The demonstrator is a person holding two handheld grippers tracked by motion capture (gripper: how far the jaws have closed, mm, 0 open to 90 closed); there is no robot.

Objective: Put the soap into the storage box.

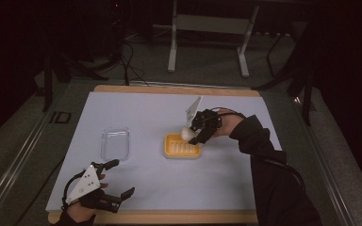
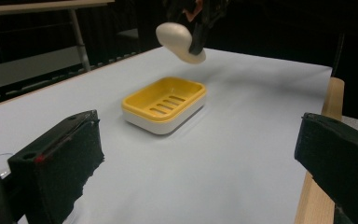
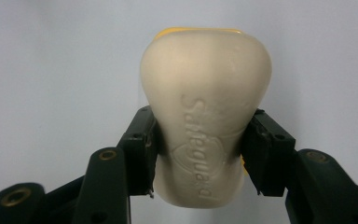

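A smooth, rounded cream soap bar (image 3: 205, 121), embossed lettering on its face, is clamped in the right gripper (image 1: 195, 133) above the slotted yellow dish (image 2: 164, 103) mid-table. The left gripper (image 1: 118, 178) hovers near the front-left corner, jaws wide apart.

Dim, dark surroundings; lit table (image 1: 146, 108) evenly pale; close-ups slightly soft.

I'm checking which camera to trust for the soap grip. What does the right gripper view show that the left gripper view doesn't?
Right gripper view alone: lettering pressed into the soap bar, and the right gripper squeezing its narrow waist from both sides. Left gripper view alone: the whole yellow soap dish with slotted floor, the bar hanging clear above it, and the left gripper open. Both: soap, some yellow dish, pale blue table cover.
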